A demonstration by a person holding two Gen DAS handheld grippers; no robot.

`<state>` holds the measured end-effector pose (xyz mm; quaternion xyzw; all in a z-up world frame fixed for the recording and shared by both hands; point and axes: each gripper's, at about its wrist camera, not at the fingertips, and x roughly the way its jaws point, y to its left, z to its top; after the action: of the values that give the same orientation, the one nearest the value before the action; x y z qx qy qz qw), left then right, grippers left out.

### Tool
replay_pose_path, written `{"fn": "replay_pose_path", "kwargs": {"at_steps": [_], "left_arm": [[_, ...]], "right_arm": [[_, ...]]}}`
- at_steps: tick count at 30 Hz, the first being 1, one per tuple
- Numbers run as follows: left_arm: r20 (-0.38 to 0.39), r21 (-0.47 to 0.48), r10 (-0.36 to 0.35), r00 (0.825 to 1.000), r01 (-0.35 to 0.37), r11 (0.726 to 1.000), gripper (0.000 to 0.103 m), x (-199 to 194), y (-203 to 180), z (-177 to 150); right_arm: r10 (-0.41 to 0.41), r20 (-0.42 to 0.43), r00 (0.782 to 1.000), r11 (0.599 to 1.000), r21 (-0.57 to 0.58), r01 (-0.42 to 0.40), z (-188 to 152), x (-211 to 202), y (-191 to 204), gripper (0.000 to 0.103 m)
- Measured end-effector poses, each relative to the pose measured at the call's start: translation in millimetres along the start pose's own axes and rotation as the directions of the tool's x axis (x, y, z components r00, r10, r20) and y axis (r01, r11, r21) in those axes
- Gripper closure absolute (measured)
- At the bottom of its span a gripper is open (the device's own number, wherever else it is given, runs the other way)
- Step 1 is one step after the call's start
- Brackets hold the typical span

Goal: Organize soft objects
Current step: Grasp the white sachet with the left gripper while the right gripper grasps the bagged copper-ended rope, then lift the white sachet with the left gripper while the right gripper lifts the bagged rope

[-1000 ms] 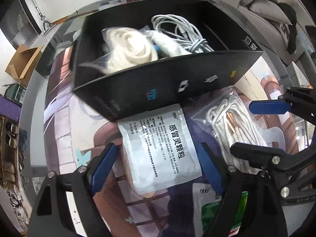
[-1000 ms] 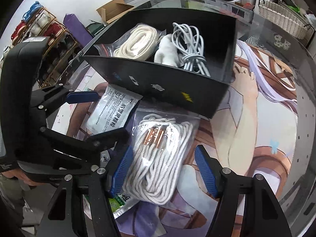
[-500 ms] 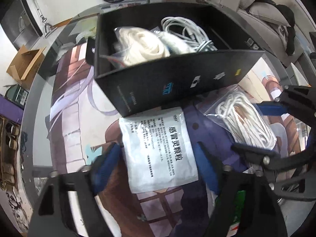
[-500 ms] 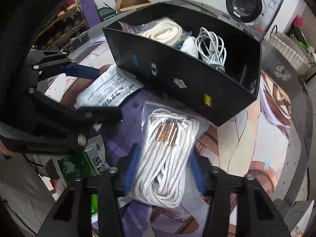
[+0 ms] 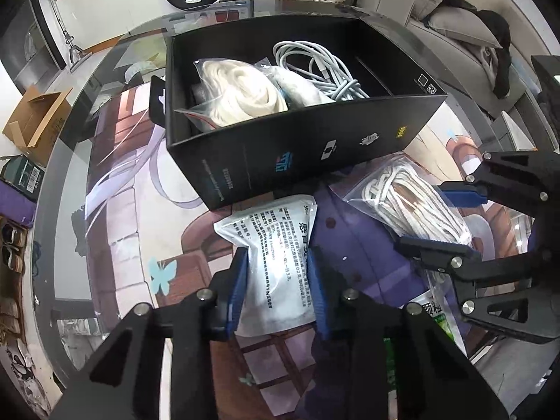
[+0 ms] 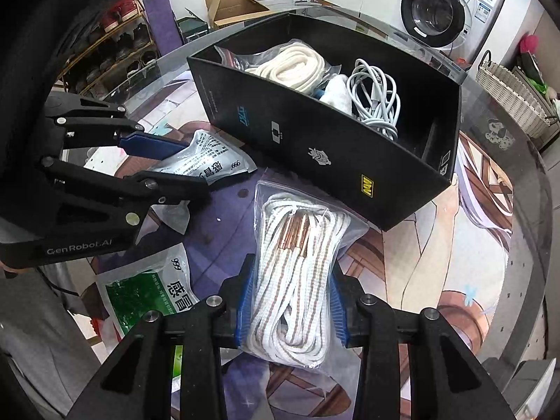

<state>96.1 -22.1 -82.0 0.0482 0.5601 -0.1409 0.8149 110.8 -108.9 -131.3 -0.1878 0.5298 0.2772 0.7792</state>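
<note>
My left gripper (image 5: 278,262) is shut on a white medicine sachet (image 5: 276,248) with black print, lifted slightly in front of a black open box (image 5: 297,150). My right gripper (image 6: 290,301) is shut on a clear bag of white laces with copper tips (image 6: 294,280), also just in front of the black box (image 6: 315,154). The box holds a bagged cream rope (image 5: 241,94), a white cloth bundle (image 5: 301,87) and a coiled grey-white cable (image 5: 322,70). The sachet also shows in the right wrist view (image 6: 206,164), the lace bag in the left wrist view (image 5: 413,206).
A green and white sachet (image 6: 147,294) lies on the printed mat (image 6: 437,280) near both grippers. The round glass table rim (image 5: 59,161) curves on the left. Beyond it stand a cardboard box (image 5: 38,122), a washing machine (image 6: 444,10), a wicker basket (image 6: 514,94) and a sofa (image 5: 455,35).
Both grippers have closed: the left on the white sachet, the right on the lace bag. Both have pulled back a little from the box and raised their loads slightly.
</note>
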Motion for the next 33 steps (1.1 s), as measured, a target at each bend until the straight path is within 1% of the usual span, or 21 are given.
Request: {"fn": "replay_pose_path", "kwargs": {"at_steps": [3, 8, 10, 12, 13, 15, 16, 17, 20, 21, 22, 23, 24, 25, 26, 27, 28, 29, 31, 32, 33], "left_arm": [[0.007, 0.008, 0.012, 1.000, -0.012, 1.000, 0.072, -3.0, -2.2, 1.2], [0.071, 0.029, 0.032, 0.997, -0.034, 0.999, 0.072, -21.3, -2.9, 2.7], [0.099, 0.028, 0.027, 0.995, -0.030, 0.999, 0.072, -28.7, -1.5, 3.7], [0.146, 0.037, 0.035, 0.989, -0.041, 0.998, 0.072, -39.1, -2.3, 4.1], [0.166, 0.037, 0.035, 0.986, -0.041, 0.998, 0.072, -44.0, -2.7, 3.3], [0.234, 0.034, 0.051, 0.971, -0.061, 0.998, 0.072, -58.4, -3.8, 1.5], [0.266, 0.036, 0.060, 0.962, -0.072, 0.997, 0.072, -64.4, -5.4, 0.9], [0.319, 0.037, 0.075, 0.945, -0.092, 0.995, 0.072, -74.2, -7.2, -0.6], [0.410, 0.039, 0.094, 0.907, -0.120, 0.992, 0.072, -90.4, -8.3, -2.2], [0.441, 0.032, 0.093, 0.893, -0.119, 0.992, 0.072, -96.1, -7.1, -2.6], [0.460, 0.027, 0.091, 0.883, -0.117, 0.993, 0.072, -99.3, -4.0, -1.7], [0.487, 0.021, 0.093, 0.869, -0.119, 0.993, 0.072, -103.4, -2.3, -1.9], [0.520, 0.020, 0.097, 0.849, -0.125, 0.992, 0.072, -109.4, -2.2, -4.3], [0.548, 0.021, 0.100, 0.831, -0.133, 0.991, 0.072, -114.1, -2.5, -7.5], [0.594, 0.024, 0.107, 0.798, -0.150, 0.988, 0.072, -122.3, -4.6, -11.3], [0.622, 0.026, 0.108, 0.775, -0.158, 0.987, 0.072, -127.3, -2.4, -14.2], [0.656, 0.033, 0.106, 0.747, -0.169, 0.985, 0.072, -134.1, -4.6, -17.9], [0.679, 0.035, 0.103, 0.727, -0.172, 0.984, 0.072, -137.6, -6.0, -19.4], [0.728, 0.037, 0.094, 0.679, -0.175, 0.984, 0.072, -146.9, -6.5, -26.4], [0.741, 0.036, 0.092, 0.665, -0.176, 0.984, 0.072, -150.5, -3.8, -26.7], [0.759, 0.035, 0.089, 0.645, -0.177, 0.984, 0.072, -154.4, -2.1, -29.2]], "right_arm": [[0.006, 0.021, 1.000, 1.000, 0.004, -0.006, 0.9, -8.1, -3.7, 0.066], [0.034, 0.123, 0.992, 0.999, 0.005, -0.035, 6.0, -36.2, 1.3, 0.067], [0.037, 0.183, 0.982, 0.999, 0.006, -0.039, 8.1, -50.7, 2.4, 0.066], [0.034, 0.226, 0.973, 0.999, 0.012, -0.038, 8.9, -59.6, 2.7, 0.066], [0.029, 0.265, 0.964, 0.999, 0.022, -0.036, 9.4, -66.9, 1.9, 0.066], [0.005, 0.320, 0.947, 0.999, 0.032, -0.016, 10.5, -76.7, 0.9, 0.066], [-0.010, 0.356, 0.935, 0.999, 0.042, -0.005, 10.3, -84.3, -0.5, 0.066], [-0.019, 0.380, 0.925, 0.999, 0.052, -0.001, 10.1, -89.3, -1.4, 0.066], [-0.052, 0.463, 0.885, 0.996, 0.083, 0.015, 10.4, -106.8, -5.1, 0.066], [-0.061, 0.493, 0.868, 0.996, 0.086, 0.022, 9.0, -114.1, -6.0, 0.066], [-0.074, 0.526, 0.847, 0.995, 0.091, 0.031, 8.1, -120.9, -5.5, 0.066], [-0.089, 0.568, 0.818, 0.995, 0.091, 0.046, 5.0, -129.5, -3.1, 0.066], [-0.095, 0.596, 0.798, 0.995, 0.088, 0.053, 3.5, -135.5, -1.2, 0.066], [-0.099, 0.649, 0.754, 0.995, 0.086, 0.057, -0.4, -145.8, 2.3, 0.066], [-0.098, 0.682, 0.724, 0.995, 0.082, 0.057, -3.5, -151.9, 4.8, 0.066], [-0.090, 0.723, 0.685, 0.996, 0.072, 0.055, -7.7, -159.7, 8.4, 0.066], [-0.082, 0.757, 0.649, 0.997, 0.060, 0.056, -12.4, -167.9, 13.3, 0.066], [-0.077, 0.783, 0.617, 0.997, 0.049, 0.061, -15.7, -173.3, 17.1, 0.066], [-0.077, 0.830, 0.552, 0.996, 0.033, 0.088, -23.8, -184.4, 26.5, 0.066], [-0.086, 0.849, 0.521, 0.994, 0.035, 0.108, -27.4, -188.9, 31.2, 0.066], [-0.087, 0.857, 0.507, 0.993, 0.037, 0.109, -29.4, -192.3, 34.2, 0.066]]}}
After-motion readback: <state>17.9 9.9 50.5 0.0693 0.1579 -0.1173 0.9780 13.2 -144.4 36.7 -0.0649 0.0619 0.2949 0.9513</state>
